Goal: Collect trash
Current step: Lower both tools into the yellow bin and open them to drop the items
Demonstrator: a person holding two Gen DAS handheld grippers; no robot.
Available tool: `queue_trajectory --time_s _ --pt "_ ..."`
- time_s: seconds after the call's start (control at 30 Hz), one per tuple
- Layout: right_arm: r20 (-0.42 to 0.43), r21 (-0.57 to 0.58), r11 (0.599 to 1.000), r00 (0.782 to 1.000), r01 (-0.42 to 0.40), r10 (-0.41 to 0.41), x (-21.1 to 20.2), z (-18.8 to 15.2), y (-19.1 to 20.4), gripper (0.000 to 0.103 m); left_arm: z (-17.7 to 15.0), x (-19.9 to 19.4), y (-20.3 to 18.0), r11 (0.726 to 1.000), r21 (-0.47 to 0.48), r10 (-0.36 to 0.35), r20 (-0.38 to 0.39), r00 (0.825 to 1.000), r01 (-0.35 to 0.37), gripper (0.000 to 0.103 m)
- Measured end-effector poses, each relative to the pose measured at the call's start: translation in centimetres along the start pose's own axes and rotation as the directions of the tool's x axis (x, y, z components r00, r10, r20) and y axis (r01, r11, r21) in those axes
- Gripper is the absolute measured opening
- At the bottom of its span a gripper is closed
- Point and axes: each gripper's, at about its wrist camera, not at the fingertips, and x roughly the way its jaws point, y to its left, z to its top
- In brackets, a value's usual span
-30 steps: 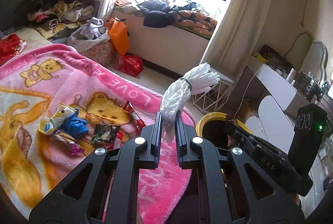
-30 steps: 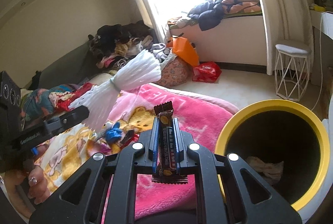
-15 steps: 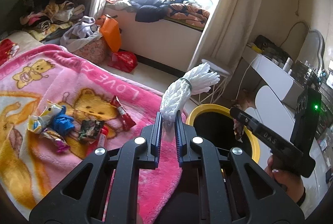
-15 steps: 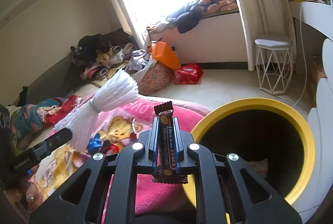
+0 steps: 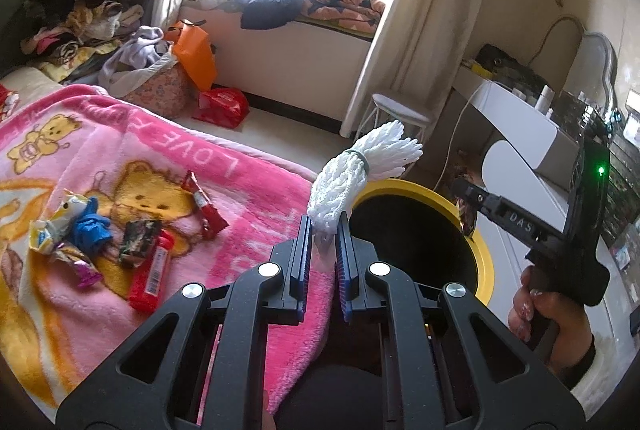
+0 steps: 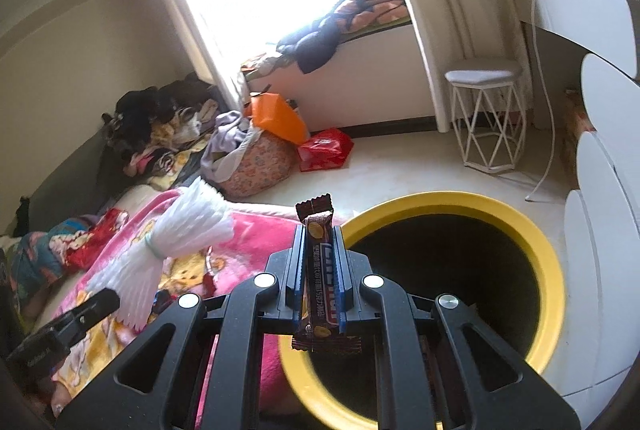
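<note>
My left gripper (image 5: 324,230) is shut on a white foam net bundle (image 5: 356,178), held over the pink blanket's edge beside the yellow-rimmed bin (image 5: 478,250). My right gripper (image 6: 318,242) is shut on a brown snack bar wrapper (image 6: 320,278), held upright at the bin's (image 6: 548,270) near-left rim. In the left wrist view the right gripper (image 5: 466,208) is over the bin's right rim. The foam bundle also shows in the right wrist view (image 6: 180,238). Several wrappers (image 5: 144,270) and a blue crumpled piece (image 5: 92,230) lie on the blanket.
The pink bear blanket (image 5: 120,158) covers the bed at left. A white wire stool (image 6: 486,114) stands by the curtain. Bags (image 6: 324,150) and clothes piles (image 5: 80,18) sit on the floor beyond the bed. White furniture (image 6: 600,210) stands right of the bin.
Both grippers have moved toward the bin with their loads. The bin now fills more of both views and the right gripper is at its rim.
</note>
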Motion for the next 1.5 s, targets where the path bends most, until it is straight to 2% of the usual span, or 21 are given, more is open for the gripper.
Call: queue_trajectory --time_s 0.63,1.5 --pt "0.011 0.081 0.992 0.995 0.095 -0.097 0.1 0.0 -4.5 0.012 -1.2 3.8 -3.8 0.997 0.076 -0.024 -0.078 0.997 0.03 0.008" --pt "-0.049 0.132 0.978 0.986 0.164 -0.159 1.9 -0.7 -7.0 0.012 -3.1 9.1 -8.1 0.98 0.188 -0.026 -0.194 0.981 0.063 0.009"
